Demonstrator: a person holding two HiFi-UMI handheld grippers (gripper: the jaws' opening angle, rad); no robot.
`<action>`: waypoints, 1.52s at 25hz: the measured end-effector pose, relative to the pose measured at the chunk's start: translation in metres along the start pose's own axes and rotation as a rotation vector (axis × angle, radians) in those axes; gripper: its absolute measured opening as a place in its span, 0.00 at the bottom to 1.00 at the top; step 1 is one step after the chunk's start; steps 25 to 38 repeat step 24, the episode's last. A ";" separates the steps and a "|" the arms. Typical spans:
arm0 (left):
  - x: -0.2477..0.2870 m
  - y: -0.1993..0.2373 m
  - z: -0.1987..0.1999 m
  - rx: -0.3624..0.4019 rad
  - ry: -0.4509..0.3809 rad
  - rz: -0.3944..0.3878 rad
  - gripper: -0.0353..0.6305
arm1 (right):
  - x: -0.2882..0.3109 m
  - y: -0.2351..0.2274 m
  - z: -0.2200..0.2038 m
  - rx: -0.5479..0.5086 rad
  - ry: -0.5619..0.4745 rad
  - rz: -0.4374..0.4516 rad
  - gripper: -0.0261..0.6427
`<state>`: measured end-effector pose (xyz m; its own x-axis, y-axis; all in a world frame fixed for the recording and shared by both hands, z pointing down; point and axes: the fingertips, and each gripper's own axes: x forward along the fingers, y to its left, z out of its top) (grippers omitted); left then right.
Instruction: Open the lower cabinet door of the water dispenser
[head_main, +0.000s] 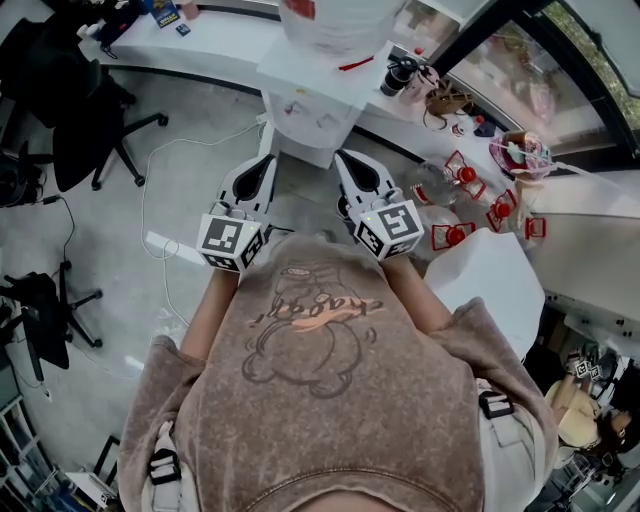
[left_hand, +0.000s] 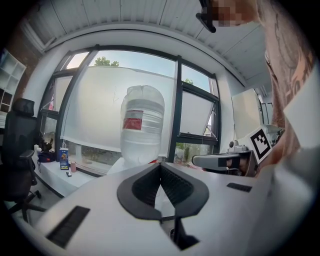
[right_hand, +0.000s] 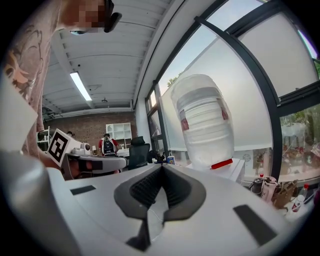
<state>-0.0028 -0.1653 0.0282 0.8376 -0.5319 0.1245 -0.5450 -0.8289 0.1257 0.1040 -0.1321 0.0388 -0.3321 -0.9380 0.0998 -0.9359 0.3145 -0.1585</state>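
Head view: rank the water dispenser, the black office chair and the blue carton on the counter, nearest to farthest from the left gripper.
From the left gripper:
1. Water dispenser, straight ahead.
2. Black office chair, off to its left.
3. Blue carton, on the counter beyond the chair.

Place: open-plan office | Evidence: black swivel chairs (head_main: 85, 130); long white desk (head_main: 225, 45) under large windows (left_hand: 197, 117); bottled water dispenser (head_main: 318, 100); white shelving (right_hand: 119, 131); ceiling strip light (right_hand: 80, 85)

Water dispenser (head_main: 310, 112) beside white counter (head_main: 215, 45)
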 end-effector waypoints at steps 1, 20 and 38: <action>0.000 0.000 0.000 -0.003 -0.001 -0.001 0.07 | 0.000 0.000 0.000 -0.001 -0.001 0.000 0.05; 0.005 0.009 0.006 -0.065 -0.016 0.032 0.07 | -0.004 -0.009 0.000 -0.034 0.002 -0.024 0.05; 0.007 0.008 0.004 -0.077 -0.020 0.039 0.07 | -0.003 -0.010 0.001 -0.037 -0.003 -0.025 0.05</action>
